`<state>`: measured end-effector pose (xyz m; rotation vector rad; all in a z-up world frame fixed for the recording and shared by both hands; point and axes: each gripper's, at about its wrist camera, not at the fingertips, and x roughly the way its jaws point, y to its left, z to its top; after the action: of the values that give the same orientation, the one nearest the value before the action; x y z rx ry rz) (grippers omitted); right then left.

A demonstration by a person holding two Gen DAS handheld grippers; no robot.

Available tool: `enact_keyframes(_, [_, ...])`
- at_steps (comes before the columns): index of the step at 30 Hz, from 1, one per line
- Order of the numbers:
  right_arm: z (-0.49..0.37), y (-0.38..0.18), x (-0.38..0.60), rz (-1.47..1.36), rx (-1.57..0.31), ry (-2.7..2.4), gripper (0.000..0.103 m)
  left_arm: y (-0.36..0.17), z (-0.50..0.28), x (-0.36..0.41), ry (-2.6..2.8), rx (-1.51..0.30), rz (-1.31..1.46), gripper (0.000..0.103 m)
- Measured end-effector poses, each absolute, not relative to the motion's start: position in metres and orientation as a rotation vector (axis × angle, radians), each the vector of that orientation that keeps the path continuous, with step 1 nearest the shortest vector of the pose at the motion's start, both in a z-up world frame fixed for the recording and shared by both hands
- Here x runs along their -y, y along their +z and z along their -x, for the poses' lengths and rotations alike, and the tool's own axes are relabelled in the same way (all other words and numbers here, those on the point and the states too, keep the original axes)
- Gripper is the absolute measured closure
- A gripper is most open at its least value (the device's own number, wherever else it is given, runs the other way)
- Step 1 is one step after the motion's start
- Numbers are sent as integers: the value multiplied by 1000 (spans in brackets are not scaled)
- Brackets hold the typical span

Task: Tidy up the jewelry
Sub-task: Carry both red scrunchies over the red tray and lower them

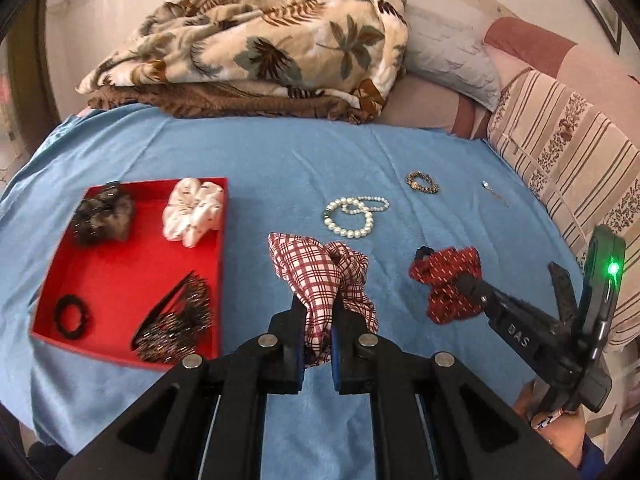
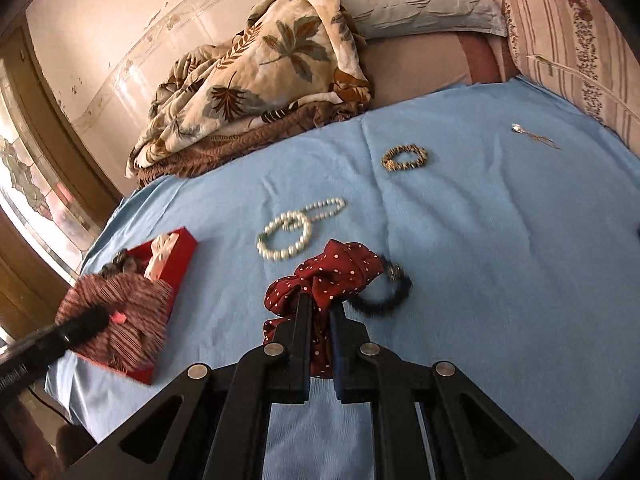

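Fingers (image 1: pixel 298 316) of the left gripper (image 1: pixel 317 312) are clenched on a plaid scrunchie (image 1: pixel 320 276), low and central in the left wrist view, the checked cloth bunched up between them above the blue bedsheet (image 1: pixel 248 152). Over on the right wrist view, the right gripper (image 2: pixel 322 316) has its fingers (image 2: pixel 302 320) pinched tight on a dark red dotted scrunchie (image 2: pixel 328 276), bottom centre, and a black beaded bracelet (image 2: pixel 386 292) lies touching the scrunchie's right edge!

Just above both scrunchies sits a loop of white pearls (image 1: pixel 354 214), also seen in the middle of the right wrist frame (image 2: pixel 296 230). Farther up and right rests a small gold-and-dark bracelet (image 1: pixel 422 182), and beyond it, near the right edge of the sheet, a thin silver piece (image 1: pixel 494 194).

At the left of the left wrist view lies the red tray (image 1: pixel 112 264). Inside it: a grey fluffy scrunchie (image 1: pixel 104 216) upper left, a white scrunchie (image 1: pixel 194 212) upper right, a black hair tie (image 1: pixel 72 316) lower left and a dark hair clip (image 1: pixel 176 320) lower right.

At the top of the frame a leaf-print blanket (image 1: pixel 256 48) is heaped at the head of the bed, with a striped floral pillow (image 1: pixel 568 160) along the right.
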<state>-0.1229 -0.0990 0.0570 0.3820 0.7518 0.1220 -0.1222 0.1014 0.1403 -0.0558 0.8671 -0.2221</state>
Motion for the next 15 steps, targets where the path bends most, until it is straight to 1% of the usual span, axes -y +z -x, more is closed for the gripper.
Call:
enact_keyframes(9, [154, 64, 84, -367, -758, 128, 94, 158, 150, -147, -147, -817, 87, 94])
enact_keyframes(15, [167, 82, 63, -317, -733, 170, 94, 173, 166, -189, -90, -771, 120, 94])
